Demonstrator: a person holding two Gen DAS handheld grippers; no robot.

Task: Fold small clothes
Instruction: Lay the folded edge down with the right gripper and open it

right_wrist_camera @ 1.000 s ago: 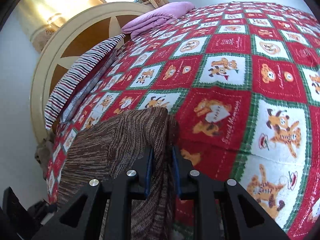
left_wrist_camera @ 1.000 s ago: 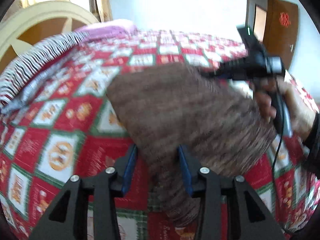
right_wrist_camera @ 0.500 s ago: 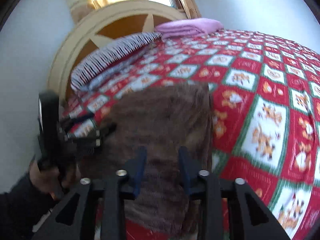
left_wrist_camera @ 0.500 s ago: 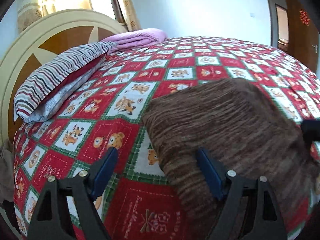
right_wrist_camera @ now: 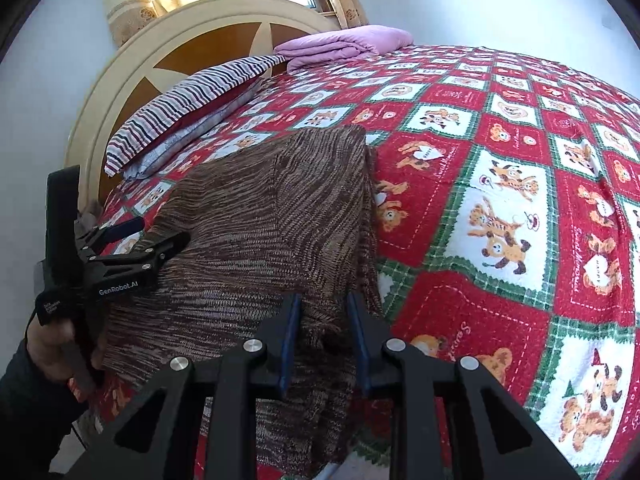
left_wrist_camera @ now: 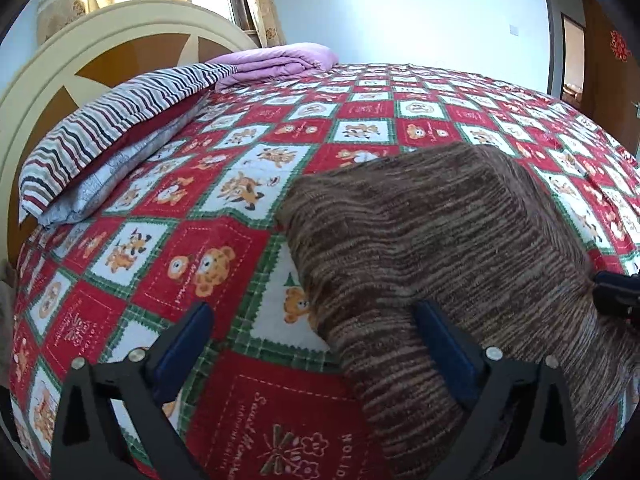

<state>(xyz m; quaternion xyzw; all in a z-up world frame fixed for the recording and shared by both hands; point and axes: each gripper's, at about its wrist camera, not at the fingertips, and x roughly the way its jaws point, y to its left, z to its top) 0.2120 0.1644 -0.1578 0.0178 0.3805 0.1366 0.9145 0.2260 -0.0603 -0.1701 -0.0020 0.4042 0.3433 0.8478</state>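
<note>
A brown striped knit garment (left_wrist_camera: 440, 248) lies spread on the red patterned bed cover, its near end hanging over the bed edge; it also shows in the right wrist view (right_wrist_camera: 272, 232). My left gripper (left_wrist_camera: 312, 320) is wide open at the garment's left near corner, its right finger over the fabric, holding nothing. It shows from the side in the right wrist view (right_wrist_camera: 160, 232). My right gripper (right_wrist_camera: 324, 308) is partly open over the garment's near right edge, the fabric lying loose between the jaws.
The bed cover (right_wrist_camera: 500, 200) stretches far and right. A striped pillow (left_wrist_camera: 100, 136) and a folded purple blanket (left_wrist_camera: 276, 62) lie by the round headboard (right_wrist_camera: 192, 40). A door (left_wrist_camera: 600, 60) stands at the far right.
Both grippers have let go of the garment and opened. The garment, held up a second ago, now lies flat on the bed. Both grippers have drawn back toward the bed's near edge.
</note>
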